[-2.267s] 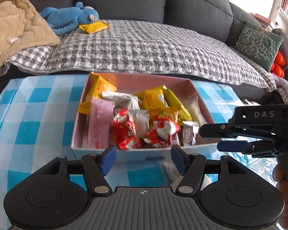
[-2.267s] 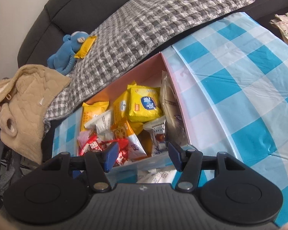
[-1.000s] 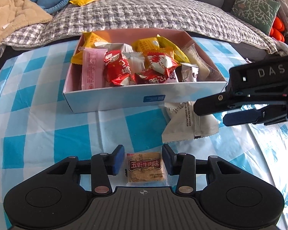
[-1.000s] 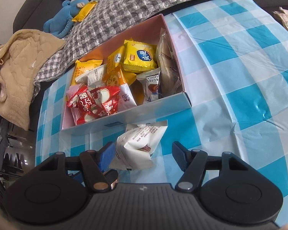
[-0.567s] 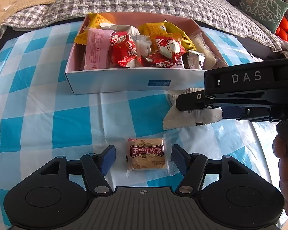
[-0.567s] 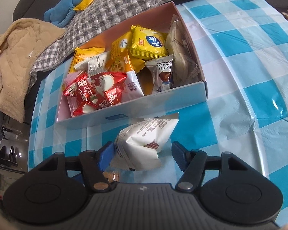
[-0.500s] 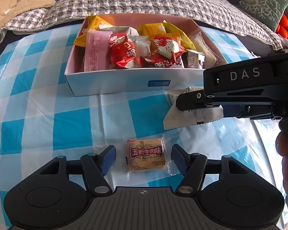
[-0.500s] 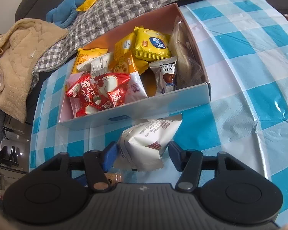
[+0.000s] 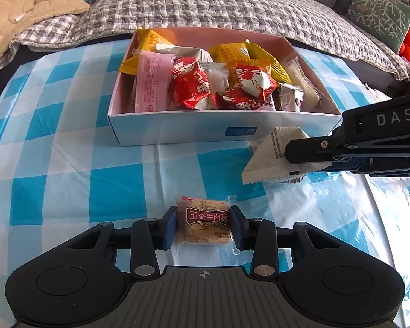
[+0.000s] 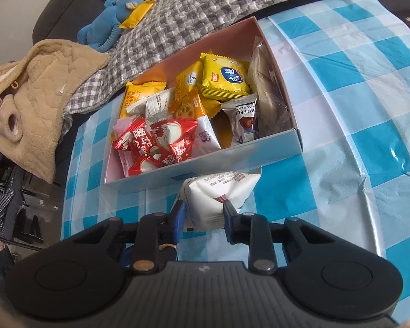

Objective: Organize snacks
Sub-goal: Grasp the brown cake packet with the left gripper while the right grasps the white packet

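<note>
1. Left gripper (image 9: 202, 225) is closing on the beef-flavour biscuit pack (image 9: 206, 225); blue pads are touching both wrapper sides, pack lying flat on the blue-check tablecloth (image 9: 68, 180), well in front of the snack box (image 9: 188, 132).
2. Right gripper (image 10: 203, 214) is closing too, pinching the near end of the white pillow-bag snack (image 10: 218, 194), which is sitting just beside the box front wall.
3. Doing it well, imo: squeezing only enough to hold, since the biscuit is prob brittle and the white bag is puffy and could slip. Lifting straight up before heading over the box wall, one hand at a time, so the grippers aren't bumping.
4. Aiming for gaps: box is already crowded w/ red, yellow & pink packs.
5. Left view is showing the biscuit label and the right gripper from the side; a green cushion (image 9: 380, 13) too.
6. Right view is showing the truffle chocolate pack (image 10: 242, 123) and the box's right end better; the biscuit is mostly hidden there.
</note>
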{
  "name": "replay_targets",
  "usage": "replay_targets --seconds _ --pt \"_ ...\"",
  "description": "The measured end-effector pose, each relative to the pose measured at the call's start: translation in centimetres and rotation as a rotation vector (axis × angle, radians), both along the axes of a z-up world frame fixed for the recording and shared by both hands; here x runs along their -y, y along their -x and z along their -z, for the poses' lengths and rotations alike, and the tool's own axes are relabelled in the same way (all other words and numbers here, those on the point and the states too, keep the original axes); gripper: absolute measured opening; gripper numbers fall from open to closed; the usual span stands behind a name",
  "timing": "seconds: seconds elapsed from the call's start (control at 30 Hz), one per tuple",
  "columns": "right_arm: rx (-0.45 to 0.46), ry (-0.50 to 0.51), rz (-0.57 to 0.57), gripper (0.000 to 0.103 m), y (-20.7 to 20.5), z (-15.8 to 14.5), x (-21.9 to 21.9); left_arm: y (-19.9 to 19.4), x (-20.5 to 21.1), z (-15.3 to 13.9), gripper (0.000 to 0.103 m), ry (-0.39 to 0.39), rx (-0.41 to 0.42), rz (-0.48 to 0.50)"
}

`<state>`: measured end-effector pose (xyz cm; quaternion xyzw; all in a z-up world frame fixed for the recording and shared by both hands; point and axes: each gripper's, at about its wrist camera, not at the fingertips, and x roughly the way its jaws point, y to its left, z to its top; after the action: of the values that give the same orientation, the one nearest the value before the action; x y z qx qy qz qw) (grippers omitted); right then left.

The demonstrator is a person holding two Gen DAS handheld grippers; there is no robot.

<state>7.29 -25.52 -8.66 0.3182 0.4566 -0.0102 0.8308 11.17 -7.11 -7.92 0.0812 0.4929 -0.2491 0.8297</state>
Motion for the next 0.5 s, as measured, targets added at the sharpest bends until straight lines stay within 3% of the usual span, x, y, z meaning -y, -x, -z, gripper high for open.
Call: replay_targets --seconds 0.5 --pt "0.046 -0.034 0.016 0.014 0.8 -1.6 1.0 -0.3 -0.5 -1.6 0.037 0.06 -0.002 -0.011"
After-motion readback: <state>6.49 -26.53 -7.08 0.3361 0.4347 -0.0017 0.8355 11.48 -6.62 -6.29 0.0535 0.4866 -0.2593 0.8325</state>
